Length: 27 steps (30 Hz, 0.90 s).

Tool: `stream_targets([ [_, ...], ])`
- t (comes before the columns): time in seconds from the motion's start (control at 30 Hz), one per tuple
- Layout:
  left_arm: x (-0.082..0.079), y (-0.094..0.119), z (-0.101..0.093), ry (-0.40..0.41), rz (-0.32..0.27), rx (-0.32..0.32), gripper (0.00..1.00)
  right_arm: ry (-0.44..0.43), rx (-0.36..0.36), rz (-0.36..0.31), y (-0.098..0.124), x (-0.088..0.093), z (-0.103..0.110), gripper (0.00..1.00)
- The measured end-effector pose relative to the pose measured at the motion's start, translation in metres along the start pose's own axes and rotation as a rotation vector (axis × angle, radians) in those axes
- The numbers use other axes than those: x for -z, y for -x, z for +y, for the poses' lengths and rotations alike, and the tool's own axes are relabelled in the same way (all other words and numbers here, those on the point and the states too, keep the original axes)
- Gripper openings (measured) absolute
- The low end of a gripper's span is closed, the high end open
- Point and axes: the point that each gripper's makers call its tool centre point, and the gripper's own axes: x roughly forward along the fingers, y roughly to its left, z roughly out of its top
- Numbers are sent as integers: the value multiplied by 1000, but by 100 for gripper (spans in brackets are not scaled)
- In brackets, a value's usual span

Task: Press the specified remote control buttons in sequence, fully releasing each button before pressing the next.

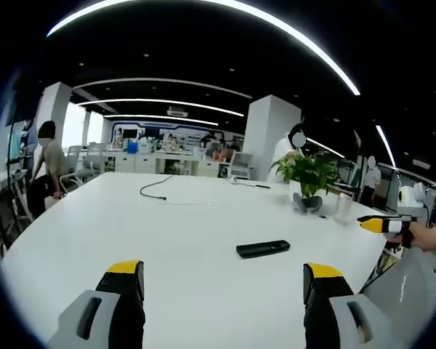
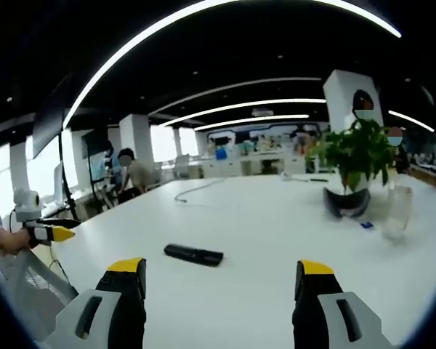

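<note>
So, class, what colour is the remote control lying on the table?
Black. The remote control shows best in the left gripper view, against the white table.

No lettering, brand, number or sign can be read in either gripper view. The black remote control lying on the white table, at about five o'clock in the left gripper view and seven o'clock in the right gripper view, shows no legible button marks at this range. The bright panels on the far wall, near eleven o'clock in the left gripper view, are too blurred to make out any words.
</note>
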Motion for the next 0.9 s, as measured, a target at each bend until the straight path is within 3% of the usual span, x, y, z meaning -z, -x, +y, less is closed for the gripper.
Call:
stream_targets([
  [0.9, -2, 3, 8, -31, -8, -60, 94, 9, -47, 21, -3, 2, 9, 83],
])
